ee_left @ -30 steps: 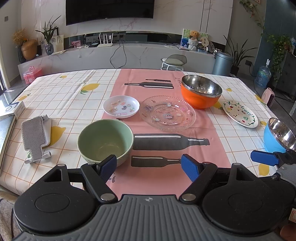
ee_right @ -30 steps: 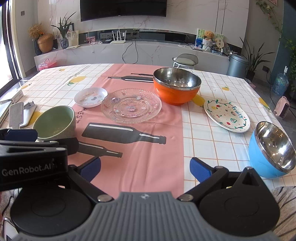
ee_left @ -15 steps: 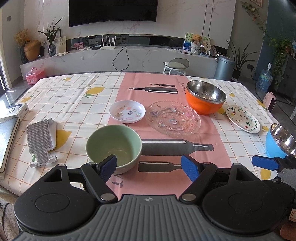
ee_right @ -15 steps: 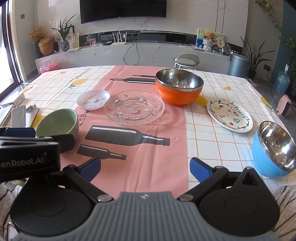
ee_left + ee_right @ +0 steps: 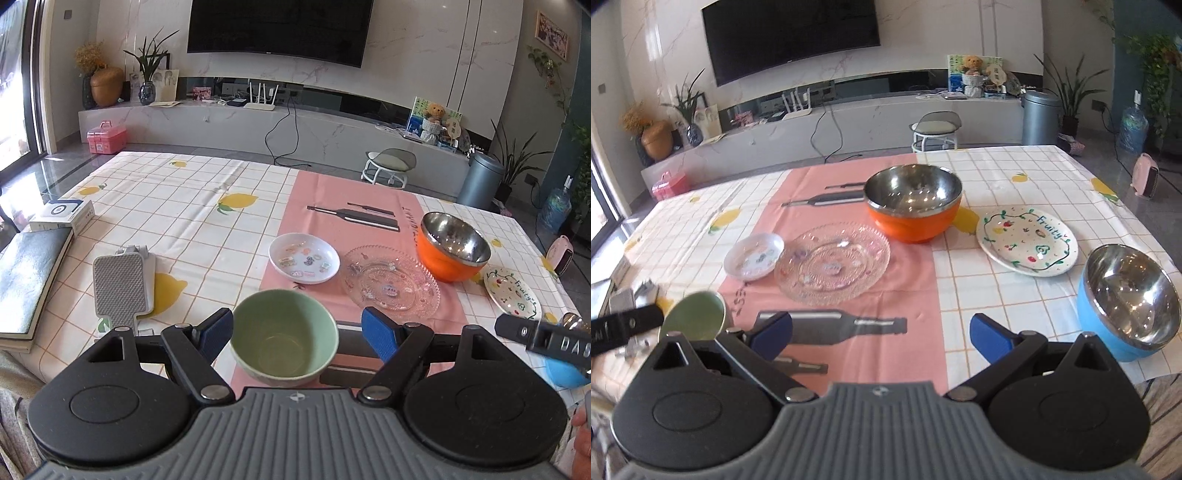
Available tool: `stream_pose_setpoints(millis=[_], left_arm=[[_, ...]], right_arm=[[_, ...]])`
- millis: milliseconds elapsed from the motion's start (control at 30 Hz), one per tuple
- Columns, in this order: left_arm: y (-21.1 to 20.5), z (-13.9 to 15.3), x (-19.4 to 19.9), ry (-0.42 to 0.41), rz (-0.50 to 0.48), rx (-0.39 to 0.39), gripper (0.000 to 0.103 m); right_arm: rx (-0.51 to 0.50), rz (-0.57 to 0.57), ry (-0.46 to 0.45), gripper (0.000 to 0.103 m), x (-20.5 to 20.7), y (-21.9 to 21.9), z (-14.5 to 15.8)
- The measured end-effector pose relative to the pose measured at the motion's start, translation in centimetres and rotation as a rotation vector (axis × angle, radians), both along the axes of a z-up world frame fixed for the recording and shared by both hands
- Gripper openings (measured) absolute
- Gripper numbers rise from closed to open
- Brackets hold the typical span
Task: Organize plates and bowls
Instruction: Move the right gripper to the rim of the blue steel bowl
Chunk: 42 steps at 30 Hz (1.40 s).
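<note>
A green bowl [image 5: 283,338] stands near the table's front edge, between the open fingers of my left gripper [image 5: 297,334], which do not touch it. Beyond it lie a small white plate [image 5: 303,257], a clear glass plate [image 5: 390,282], an orange steel-lined bowl [image 5: 452,246] and a white "Fruity" plate [image 5: 511,292]. My right gripper [image 5: 881,336] is open and empty over the pink runner. A blue steel-lined bowl [image 5: 1128,302] stands just right of its right finger. The green bowl [image 5: 692,320] shows at its left.
A grey waffle-textured tool [image 5: 119,284] lies left of the green bowl. A dark book [image 5: 27,273] and a small white box [image 5: 62,214] sit at the table's left edge. The checked tablecloth [image 5: 166,206] covers the table.
My left gripper has moved left and forward, so the green bowl now sits between its fingers. My right gripper has swung right, bringing the blue bowl closer.
</note>
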State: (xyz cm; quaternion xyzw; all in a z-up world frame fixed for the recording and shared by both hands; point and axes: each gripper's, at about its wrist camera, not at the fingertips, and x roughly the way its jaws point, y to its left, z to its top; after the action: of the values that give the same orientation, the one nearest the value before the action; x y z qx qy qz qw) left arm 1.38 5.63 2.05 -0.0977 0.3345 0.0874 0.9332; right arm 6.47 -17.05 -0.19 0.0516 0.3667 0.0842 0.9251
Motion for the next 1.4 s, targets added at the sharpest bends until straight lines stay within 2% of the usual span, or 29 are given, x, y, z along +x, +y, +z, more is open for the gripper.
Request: stream_pose_setpoints(millis=[133, 233, 367, 433, 533, 633, 700, 800, 900, 933, 1000, 1100, 1167, 1233, 1400], left_arm=[[-1.5, 2.2, 0.6, -0.029, -0.045, -0.013, 0.093], [-3.2, 4.0, 0.9, -0.047, -0.085, -0.017, 0.093], [-6.2, 5.8, 2.0, -0.058, -0.165, 0.010, 0.093], [-8.0, 6.4, 2.8, -0.059, -0.203, 0.022, 0.093], [-10.7, 6.7, 4.2, -0.049, -0.267, 0.017, 0.093], [-13.6, 6.2, 6.0, -0.024, -0.321, 0.011, 0.093], [-16.0, 5.4, 7.3, -0.004, -0.376, 0.016, 0.093], [-19.6, 3.8, 9.3, 0.045, -0.460, 0.014, 0.093], [-22.8, 1.8, 10.9, 0.125, -0.537, -0.012, 0.090], [-23.8, 1.2, 11.5, 0.149, -0.557, -0.024, 0.090], [-25.5, -0.1, 12.4, 0.191, -0.593, -0.042, 0.090], [-28.0, -2.0, 13.4, 0.246, -0.629, -0.025, 0.089], [-29.0, -2.9, 13.8, 0.270, -0.645, -0.007, 0.088], [-29.7, -3.5, 14.2, 0.284, -0.655, 0.009, 0.087], [-30.1, -4.0, 15.0, 0.289, -0.644, -0.008, 0.080]], right_arm=[[0.062, -0.068, -0.018, 0.100, 2.0, -2.1, 3.2], [0.063, -0.047, -0.065, 0.100, 2.1, -4.1, 5.6], [-0.040, -0.079, -0.154, 0.100, 0.7, -7.8, 7.9], [-0.085, -0.161, -0.189, 0.100, -0.4, -10.6, 7.9], [-0.134, -0.339, -0.190, 0.100, -1.5, -15.0, 6.5], [-0.175, -0.456, -0.143, 0.100, -1.6, -19.0, 4.7], [-0.134, -0.500, -0.124, 0.100, -1.7, -21.5, 3.5], [0.027, -0.548, -0.097, 0.100, -1.9, -24.7, 1.7], [0.187, -0.563, -0.076, 0.090, -1.7, -26.3, 0.1], [0.223, -0.573, -0.068, 0.084, -1.5, -26.6, -0.4], [0.259, -0.583, -0.052, 0.081, -1.2, -26.8, -1.1], [0.245, -0.612, -0.005, 0.080, -0.4, -26.9, -2.2], [0.247, -0.632, 0.038, 0.070, -0.1, -27.6, -3.1], [0.273, -0.640, 0.084, 0.065, 0.1, -28.3, -4.0], [0.352, -0.564, 0.135, 0.060, 0.7, -28.7, -5.4]])
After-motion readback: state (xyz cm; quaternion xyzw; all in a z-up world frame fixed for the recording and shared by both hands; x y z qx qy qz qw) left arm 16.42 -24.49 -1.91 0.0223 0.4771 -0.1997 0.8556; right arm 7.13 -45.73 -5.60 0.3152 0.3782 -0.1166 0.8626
